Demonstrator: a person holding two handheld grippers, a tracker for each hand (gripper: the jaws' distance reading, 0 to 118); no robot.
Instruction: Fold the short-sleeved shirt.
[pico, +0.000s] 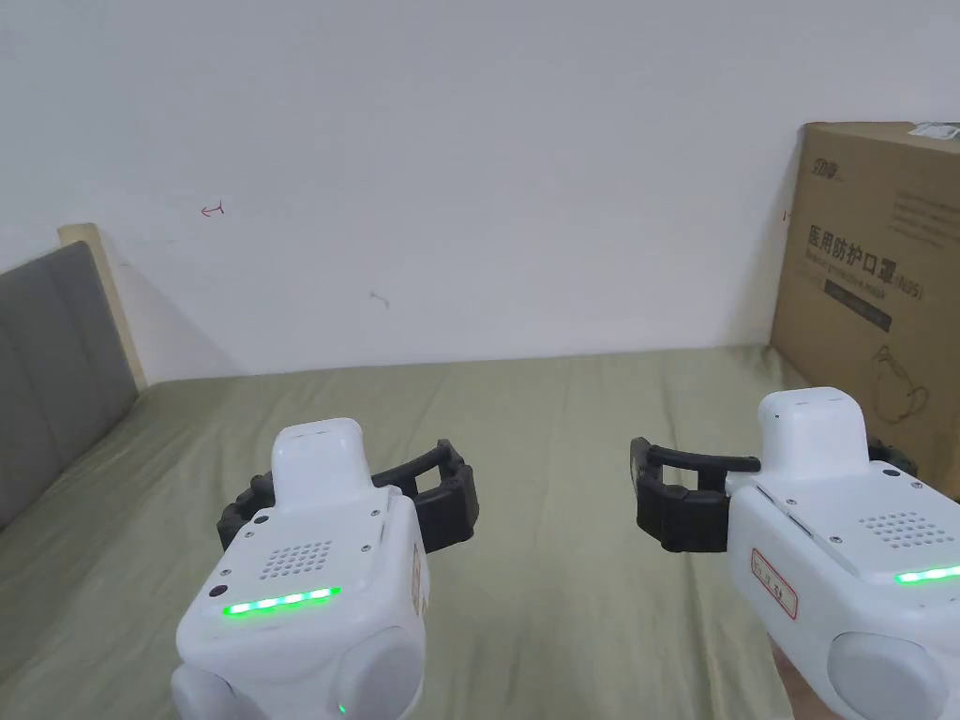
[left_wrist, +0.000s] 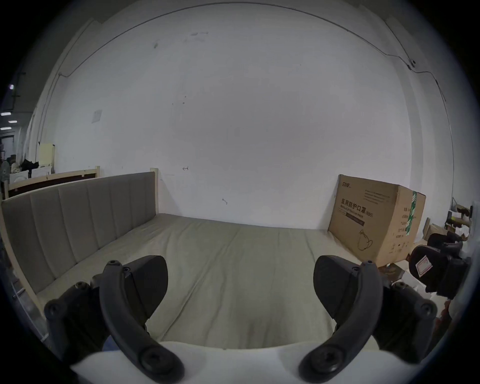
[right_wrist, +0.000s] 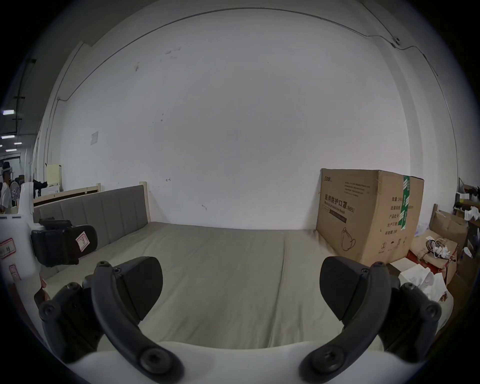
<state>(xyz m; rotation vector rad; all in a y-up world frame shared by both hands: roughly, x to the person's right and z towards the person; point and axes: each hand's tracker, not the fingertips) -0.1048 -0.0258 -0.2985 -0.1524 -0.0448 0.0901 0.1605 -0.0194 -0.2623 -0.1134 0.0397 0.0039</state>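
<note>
Both grippers hang side by side over the bed (pico: 562, 525), well apart. The left gripper (pico: 352, 502) has its jaws spread wide with nothing between them, and so does the right gripper (pico: 769, 492). A box (pico: 872, 291) stands at the bed's right end against the wall (pico: 469, 169).

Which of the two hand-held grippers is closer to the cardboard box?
The right hand-held gripper: it is held beside the cardboard box, while the left hand-held gripper is nearer the grey headboard.
</note>
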